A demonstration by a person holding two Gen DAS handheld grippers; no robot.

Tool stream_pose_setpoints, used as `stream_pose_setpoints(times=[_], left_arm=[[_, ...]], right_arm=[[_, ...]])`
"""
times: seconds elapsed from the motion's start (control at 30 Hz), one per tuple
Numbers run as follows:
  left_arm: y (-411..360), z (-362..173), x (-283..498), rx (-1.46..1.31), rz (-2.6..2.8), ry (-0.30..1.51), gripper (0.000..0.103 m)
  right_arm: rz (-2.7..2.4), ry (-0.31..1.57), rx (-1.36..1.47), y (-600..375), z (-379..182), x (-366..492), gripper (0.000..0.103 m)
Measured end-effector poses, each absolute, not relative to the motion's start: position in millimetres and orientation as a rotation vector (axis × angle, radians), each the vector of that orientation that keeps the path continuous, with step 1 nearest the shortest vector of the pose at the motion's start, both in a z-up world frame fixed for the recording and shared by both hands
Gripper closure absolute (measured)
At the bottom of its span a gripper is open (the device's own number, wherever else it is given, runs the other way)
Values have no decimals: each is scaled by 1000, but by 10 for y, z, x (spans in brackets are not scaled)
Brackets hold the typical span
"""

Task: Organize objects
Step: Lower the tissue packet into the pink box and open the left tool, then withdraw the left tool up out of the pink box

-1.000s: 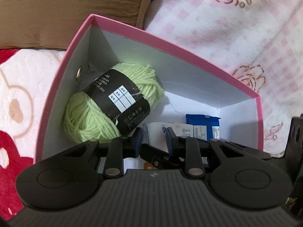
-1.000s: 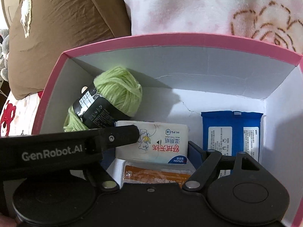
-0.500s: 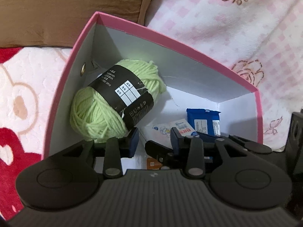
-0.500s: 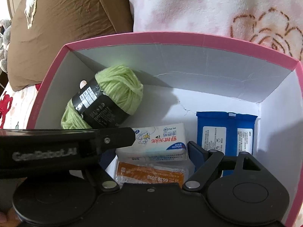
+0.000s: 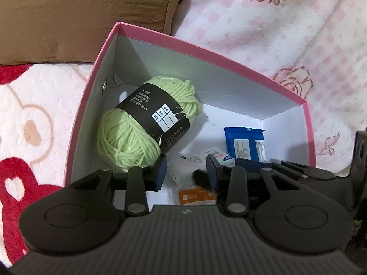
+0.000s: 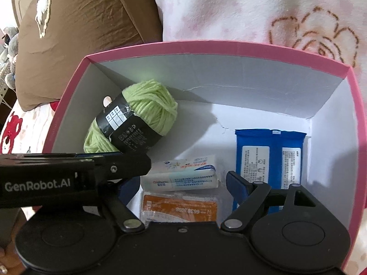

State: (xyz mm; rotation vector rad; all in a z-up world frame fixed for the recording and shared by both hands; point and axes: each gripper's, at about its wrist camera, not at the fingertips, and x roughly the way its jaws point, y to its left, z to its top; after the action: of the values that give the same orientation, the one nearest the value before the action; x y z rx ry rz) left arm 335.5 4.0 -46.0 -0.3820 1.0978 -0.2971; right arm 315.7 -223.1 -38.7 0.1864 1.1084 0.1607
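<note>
**Both grippers over the box, nothing held**

Left view: your left gripper (image 5: pixel 187 171) hangs released, yarn (image 5: pixel 146 130) lying free in the box (image 5: pixel 206 52).

Right view: right gripper (image 6: pixel 183 183) has just been narrowing, fingers astride the tissue pack (image 6: pixel 183 175) without pressing. Clamp carelessly and the soft pack could squirt aside or drag the orange packet (image 6: pixel 179 210).

Inside box (image 6: pixel 206 52), on its floor: yarn ball (image 6: pixel 137 119) at left against the side wall; wipes pack (image 6: pixel 268 158) at right; tissue pack (image 6: pixel 183 174) between them, nearer; flat sachet (image 6: pixel 179 210) just before it. Pillow (image 6: pixel 80 23) behind box at left, blanket (image 6: pixel 252 6) behind at right.
</note>
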Motion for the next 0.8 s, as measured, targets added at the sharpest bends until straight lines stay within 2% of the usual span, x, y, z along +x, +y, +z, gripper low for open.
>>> stream_pose_setpoints(times=[0.1,0.2,0.5,0.73,0.8], left_arm=[[41,-438,3350,-379,-293,1089,68],[40,-414,3352,-378,-289,1084,68],[14,-357,3248,-372,-297,1090,68],[74,-119,3074,-375,-323,1115,66],[112,-12,2989,-359,-322,1113,63]], right_arm=[[120,1103,180,-2268,-456,3214,50],[114,1086,205,-2306,-482,3220,55],[121,1111,186,-2304,-485,3176,56],[104,1001,124,-2296,-196,2820,53],[108,956,120,-2314,-80,2655,48]])
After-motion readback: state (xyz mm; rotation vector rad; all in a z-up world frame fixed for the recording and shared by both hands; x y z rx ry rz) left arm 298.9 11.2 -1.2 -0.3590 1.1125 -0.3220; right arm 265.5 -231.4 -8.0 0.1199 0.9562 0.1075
